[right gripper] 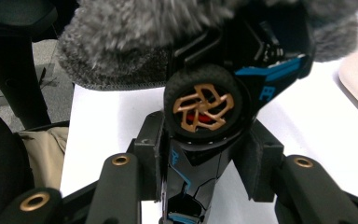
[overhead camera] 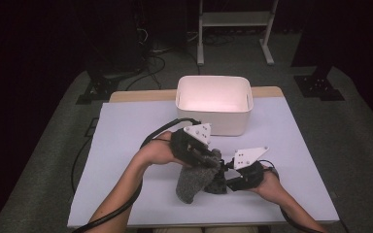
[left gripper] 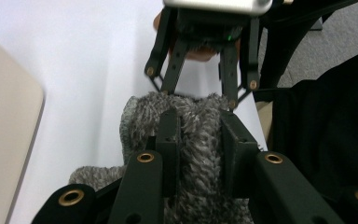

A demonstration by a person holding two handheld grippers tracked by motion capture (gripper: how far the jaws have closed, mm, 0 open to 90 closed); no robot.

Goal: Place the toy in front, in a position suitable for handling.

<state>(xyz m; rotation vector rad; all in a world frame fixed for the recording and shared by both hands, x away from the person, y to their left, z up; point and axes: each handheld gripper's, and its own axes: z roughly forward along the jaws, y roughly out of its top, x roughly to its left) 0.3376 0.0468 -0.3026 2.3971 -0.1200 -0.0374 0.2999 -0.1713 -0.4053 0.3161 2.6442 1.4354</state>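
The left gripper [left gripper: 198, 140] is clamped on a fuzzy grey knitted sock [left gripper: 193, 121]. The right gripper [right gripper: 205, 163] squeezes a shiny black plastic toy car [right gripper: 214, 116], half inside the sock, near the smooth white plastic bin [overhead camera: 213, 104]

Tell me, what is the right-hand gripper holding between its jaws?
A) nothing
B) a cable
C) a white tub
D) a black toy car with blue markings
D: in the right gripper view, the right gripper clamps a black toy car whose bronze-spoked wheel faces the camera.
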